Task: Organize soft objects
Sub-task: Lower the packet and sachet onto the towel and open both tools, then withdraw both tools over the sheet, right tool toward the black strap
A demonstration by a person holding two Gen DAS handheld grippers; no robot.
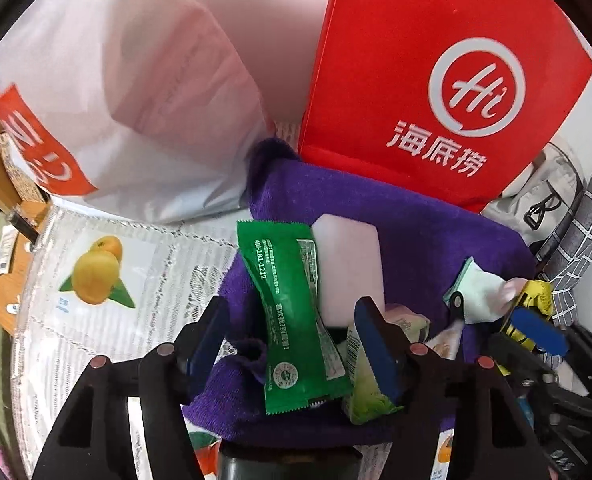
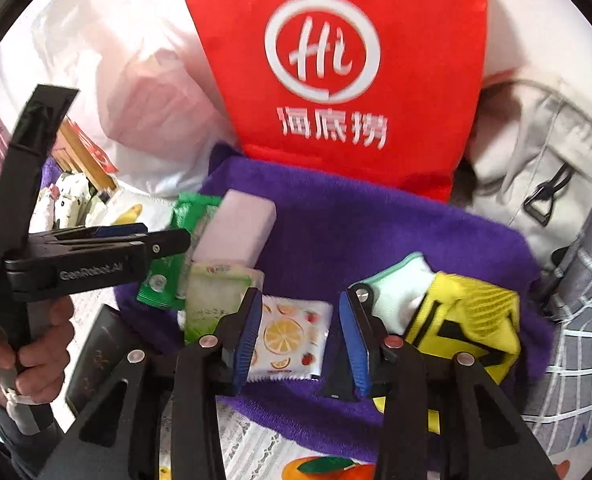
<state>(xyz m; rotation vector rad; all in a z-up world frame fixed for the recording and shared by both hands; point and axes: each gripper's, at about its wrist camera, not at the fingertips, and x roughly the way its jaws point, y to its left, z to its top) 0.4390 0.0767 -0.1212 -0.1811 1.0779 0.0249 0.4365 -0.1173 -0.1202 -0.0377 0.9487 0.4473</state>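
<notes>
A purple towel [image 1: 396, 216] [image 2: 376, 224] lies on the table with soft items on it. A green sachet [image 1: 292, 312] [image 2: 164, 276] sits between the open fingers of my left gripper [image 1: 292, 320], beside a pale pink sponge block [image 1: 348, 264] [image 2: 236, 232]. A light green tissue pack [image 1: 366, 392] [image 2: 212, 300] lies next to them. My right gripper [image 2: 300, 332] is open above a fruit-print tissue pack [image 2: 292, 336]. A white sock [image 2: 396, 292] [image 1: 480, 292] and a yellow mesh cloth [image 2: 472, 316] lie at the right.
A red paper bag [image 1: 436, 80] [image 2: 344, 64] stands behind the towel. A white plastic bag [image 1: 116, 100] [image 2: 144, 92] is at the left. A grey backpack [image 2: 544, 160] and checked cloth [image 2: 576, 340] are at the right. The tablecloth [image 1: 96, 272] has fruit prints.
</notes>
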